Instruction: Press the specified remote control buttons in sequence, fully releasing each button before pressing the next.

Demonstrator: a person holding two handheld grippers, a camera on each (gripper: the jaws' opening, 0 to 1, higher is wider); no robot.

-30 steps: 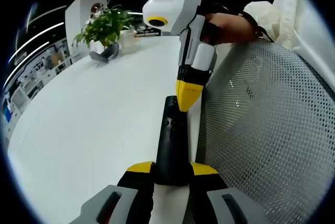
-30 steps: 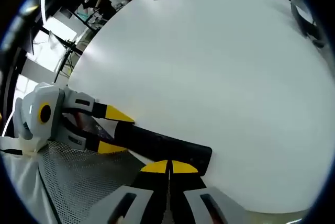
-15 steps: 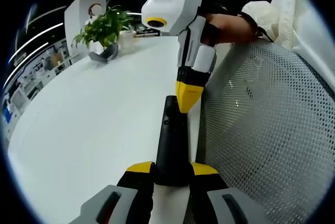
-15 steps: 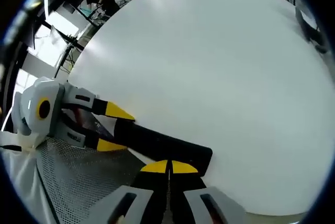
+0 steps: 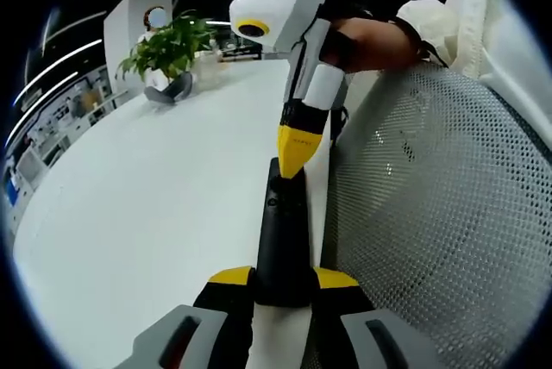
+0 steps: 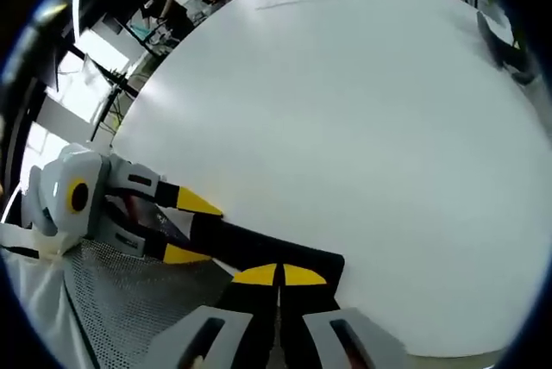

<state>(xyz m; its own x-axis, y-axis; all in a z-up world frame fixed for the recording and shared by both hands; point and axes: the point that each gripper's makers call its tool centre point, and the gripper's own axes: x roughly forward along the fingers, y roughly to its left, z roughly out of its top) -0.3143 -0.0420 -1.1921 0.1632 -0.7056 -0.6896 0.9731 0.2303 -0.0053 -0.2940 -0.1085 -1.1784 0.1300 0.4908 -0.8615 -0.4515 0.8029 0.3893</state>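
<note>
left gripper pinching remote near end | remote long axis runs up-frame | right gripper pressed together, tip on its far end

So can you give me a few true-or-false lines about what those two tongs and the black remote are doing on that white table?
1. The left tongs grip one end of the black remote. True.
2. The right tongs are wide open. False: their yellow tips are closed together, pointing down at the remote's far end.
3. The remote lies in the middle of the white table. False: it sits at the table's edge, beside a white mesh surface.
4. A green potted plant stands far down the table. True.
5. The remote is red. False: it is black.
</note>
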